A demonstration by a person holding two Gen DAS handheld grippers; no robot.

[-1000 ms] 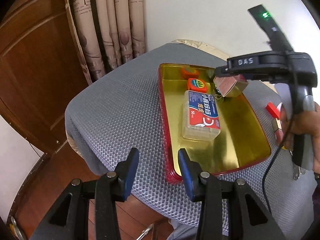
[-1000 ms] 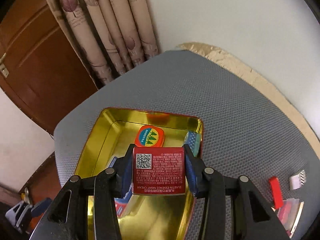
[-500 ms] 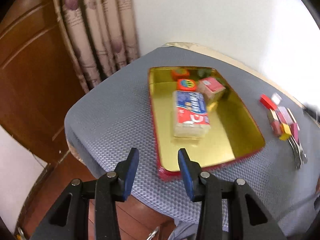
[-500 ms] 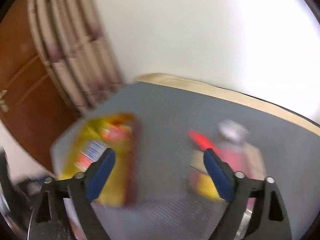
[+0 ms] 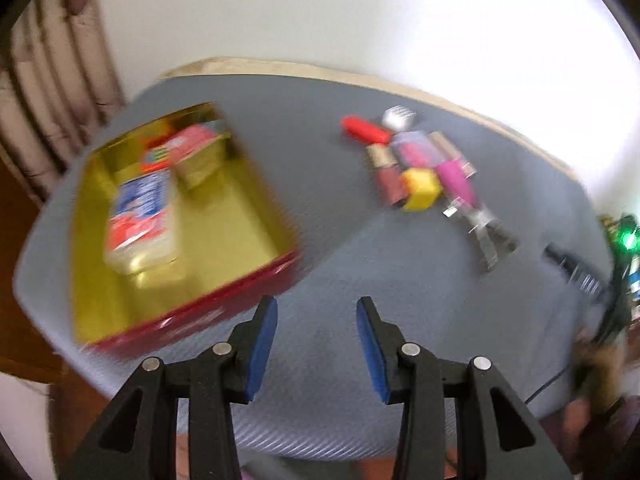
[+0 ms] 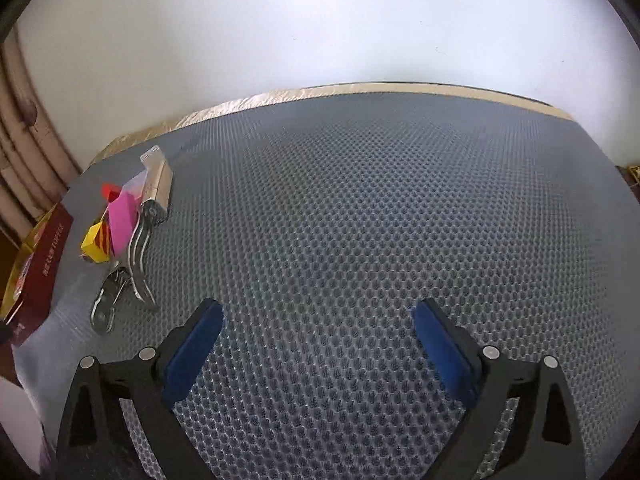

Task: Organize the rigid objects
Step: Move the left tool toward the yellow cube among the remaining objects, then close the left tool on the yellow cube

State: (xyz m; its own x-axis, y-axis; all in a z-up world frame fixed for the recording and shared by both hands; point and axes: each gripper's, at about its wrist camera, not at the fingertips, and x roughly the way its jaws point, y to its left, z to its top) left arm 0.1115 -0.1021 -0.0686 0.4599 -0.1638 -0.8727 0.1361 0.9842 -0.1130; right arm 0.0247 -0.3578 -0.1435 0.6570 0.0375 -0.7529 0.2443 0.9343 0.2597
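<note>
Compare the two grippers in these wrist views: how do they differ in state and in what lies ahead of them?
The right gripper gapes wide, having just opened; the left gripper stands narrower. The right faces bare grey mat; the left faces the red tin and loose clutter. Both are empty, with blue pads.

Bare grey mat (image 6: 360,220) ahead; clutter pile (image 6: 128,216), seemingly tin (image 6: 40,264), left.

The surface (image 6: 360,208) wears a matt grey mesh cloth, rough with a honeycomb weave. The tin tray (image 5: 256,196) shines glossy gold metal inside. The clippers (image 6: 136,256) are polished metal.
</note>
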